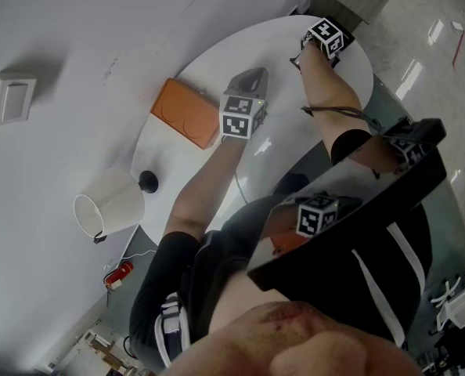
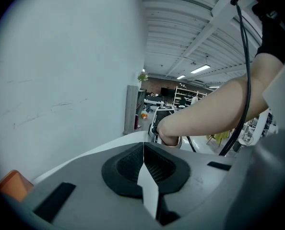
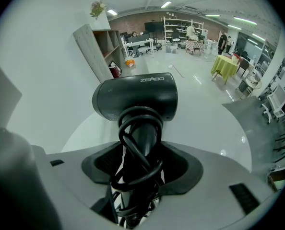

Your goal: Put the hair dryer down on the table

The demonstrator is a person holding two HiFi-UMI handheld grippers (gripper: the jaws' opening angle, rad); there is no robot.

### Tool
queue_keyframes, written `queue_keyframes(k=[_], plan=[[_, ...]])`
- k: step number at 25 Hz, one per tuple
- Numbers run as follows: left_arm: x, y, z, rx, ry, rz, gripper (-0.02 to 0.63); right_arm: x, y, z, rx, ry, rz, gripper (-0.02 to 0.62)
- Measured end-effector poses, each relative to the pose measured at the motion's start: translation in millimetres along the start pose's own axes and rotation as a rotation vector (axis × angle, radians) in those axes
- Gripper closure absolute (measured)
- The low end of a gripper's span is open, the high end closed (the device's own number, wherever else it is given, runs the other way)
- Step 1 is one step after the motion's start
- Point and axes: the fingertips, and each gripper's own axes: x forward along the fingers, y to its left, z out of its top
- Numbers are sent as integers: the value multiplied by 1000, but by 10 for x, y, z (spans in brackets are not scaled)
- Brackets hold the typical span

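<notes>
Step in hand: set-down, not yet finished. Right tongs (image 3: 140, 169) are clenched on the cord-wrapped handle of the hair dryer (image 3: 135, 97), pointing steeply down. The dryer's body hangs out past the tips, over the white tabletop (image 3: 205, 128) near its far edge. Can't tell if the body touches the surface.

Left tongs (image 2: 145, 169) are clenched with nothing between them, idle over the middle of the tabletop, just beside the orange box (image 1: 187, 112).

Next move, my read: bring the dryer body fully onto the tabletop, lay it on its side, then release the handle and pull straight back. Cord loops sit right in the jaw gap, so they could snag and drag the dryer along.
</notes>
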Motion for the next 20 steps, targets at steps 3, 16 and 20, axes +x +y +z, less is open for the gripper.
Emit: queue_keyframes(k=[3,16,20], plan=[[-42,49,-8,-8,-3,12,574,-8,72,-10,-2,-10,34,305],[-272,95,82,-13,-47,46,574,-121,135,-56,-1,-63,209,258],[-392,124,45,-24,-37,74,574,-194,134,-51,-9,-96,241,258]])
